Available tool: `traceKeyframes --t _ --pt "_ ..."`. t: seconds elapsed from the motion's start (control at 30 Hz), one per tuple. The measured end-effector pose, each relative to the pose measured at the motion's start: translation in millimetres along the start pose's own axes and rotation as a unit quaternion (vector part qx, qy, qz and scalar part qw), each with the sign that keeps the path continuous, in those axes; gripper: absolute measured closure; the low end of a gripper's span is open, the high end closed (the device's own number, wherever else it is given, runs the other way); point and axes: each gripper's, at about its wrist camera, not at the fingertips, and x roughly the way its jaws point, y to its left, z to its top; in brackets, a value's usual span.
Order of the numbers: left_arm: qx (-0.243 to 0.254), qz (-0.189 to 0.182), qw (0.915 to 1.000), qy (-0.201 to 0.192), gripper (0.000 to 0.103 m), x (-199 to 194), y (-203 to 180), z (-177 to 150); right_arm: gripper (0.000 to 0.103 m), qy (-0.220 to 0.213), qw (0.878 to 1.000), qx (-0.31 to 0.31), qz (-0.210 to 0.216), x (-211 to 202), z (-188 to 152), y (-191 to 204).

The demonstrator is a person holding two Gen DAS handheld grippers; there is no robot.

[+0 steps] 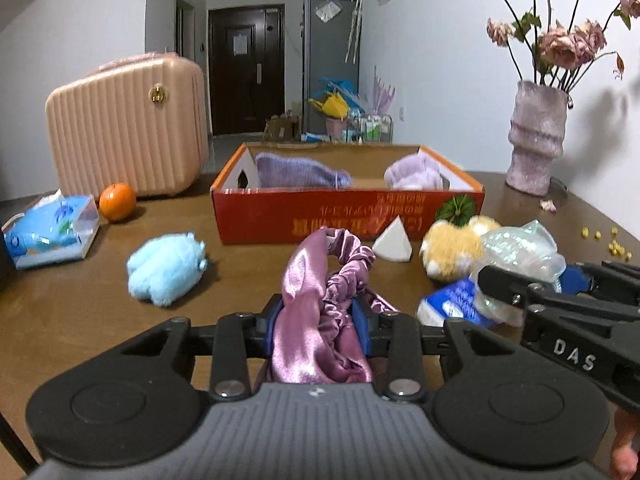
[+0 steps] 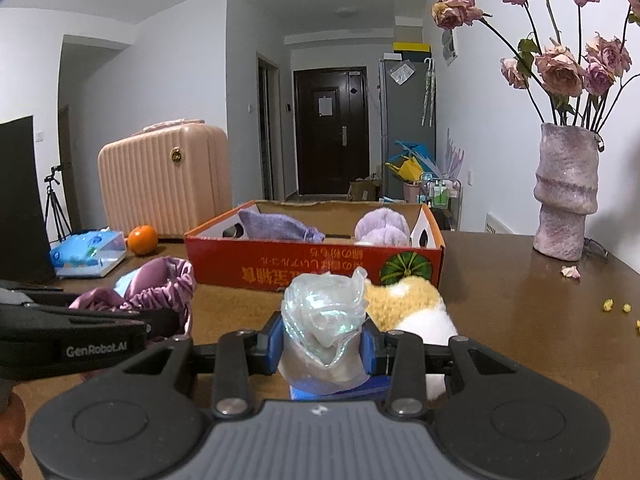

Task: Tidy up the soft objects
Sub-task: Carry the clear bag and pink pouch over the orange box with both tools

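My left gripper (image 1: pixel 318 322) is shut on a pink satin bonnet (image 1: pixel 316 280), held above the brown table. My right gripper (image 2: pixel 324 346) is shut on a clear iridescent soft bag (image 2: pixel 324 312), which also shows in the left wrist view (image 1: pixel 520 248). An orange cardboard box (image 1: pixel 348 216) stands ahead with a purple knit pouch (image 1: pixel 300 170) and a lilac fluffy item (image 1: pixel 414 174) inside. A light blue plush (image 1: pixel 166 266) lies left on the table. A yellow and white plush (image 1: pixel 452 248) lies right, just beyond my right gripper (image 1: pixel 516 280).
A pink suitcase (image 1: pixel 128 128), an orange (image 1: pixel 117 201) and a tissue pack (image 1: pixel 50 232) stand at the left. A white foam cone (image 1: pixel 394 242) sits before the box. A blue packet (image 1: pixel 452 300) lies under the bag. A vase of dried roses (image 1: pixel 536 140) stands at the right.
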Motion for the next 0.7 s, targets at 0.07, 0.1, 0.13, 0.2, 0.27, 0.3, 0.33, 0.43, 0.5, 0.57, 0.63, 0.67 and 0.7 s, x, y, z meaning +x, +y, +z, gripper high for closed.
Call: traceKeyframes --t 0.07,0.1,0.13,0.2,0.27,0.3,0.33,0.43,0.5,0.57,0.63,0.67,0.7 --pt "-0.001 0.003 0.9999 -0.012 0.067 1.4 -2.8 6.0 0.066 -0.004 1.000 0.002 -0.001 4.8 5.3 -1.2" --pt "-0.004 0.004 0.9998 -0.017 0.067 1.9 -3.8 8.9 0.066 -0.007 1.000 0.003 -0.001 7.0 7.9 -1.8" --pt "-0.006 0.005 0.9997 -0.021 0.067 3.2 -4.7 12.4 0.066 -0.009 1.000 0.004 -0.001 9.5 10.8 -2.5" --pt "-0.010 0.008 0.9994 -0.031 0.067 6.0 -6.0 18.9 0.066 -0.013 1.000 0.006 -0.001 15.6 16.6 -4.4" --pt "-0.015 0.013 0.9991 -0.038 0.067 10.2 -7.0 26.2 0.066 -0.017 1.000 0.008 -0.001 22.0 22.6 -5.9" --pt "-0.018 0.014 0.9989 -0.041 0.067 12.6 -7.0 29.9 0.066 -0.020 1.000 0.008 -0.002 24.9 25.2 -6.7" --pt "-0.021 0.015 0.9987 -0.045 0.067 15.1 -6.8 33.8 0.066 -0.023 1.000 0.010 -0.002 28.5 28.7 -7.9" --pt "-0.028 0.018 0.9979 -0.055 0.067 21.7 -5.6 44.2 0.066 -0.030 0.999 0.015 0.000 38.5 38.3 -11.4" --pt "-0.031 0.020 0.9974 -0.061 0.067 26.1 -4.9 50.1 0.066 -0.035 0.999 0.015 0.000 44.1 43.7 -13.0" --pt "-0.037 0.022 0.9969 -0.065 0.067 30.9 -2.7 55.7 0.066 -0.038 0.999 0.014 0.001 50.0 49.8 -15.3" --pt "-0.044 0.023 0.9964 -0.068 0.067 36.6 0.6 61.7 0.066 -0.039 0.999 0.014 0.002 56.8 55.6 -18.0" --pt "-0.047 0.024 0.9962 -0.069 0.067 39.5 2.2 64.1 0.066 -0.039 0.999 0.013 0.002 60.1 58.2 -18.4" --pt "-0.050 0.025 0.9959 -0.071 0.067 43.1 3.7 67.6 0.066 -0.041 0.999 0.012 0.001 63.9 61.5 -19.1"
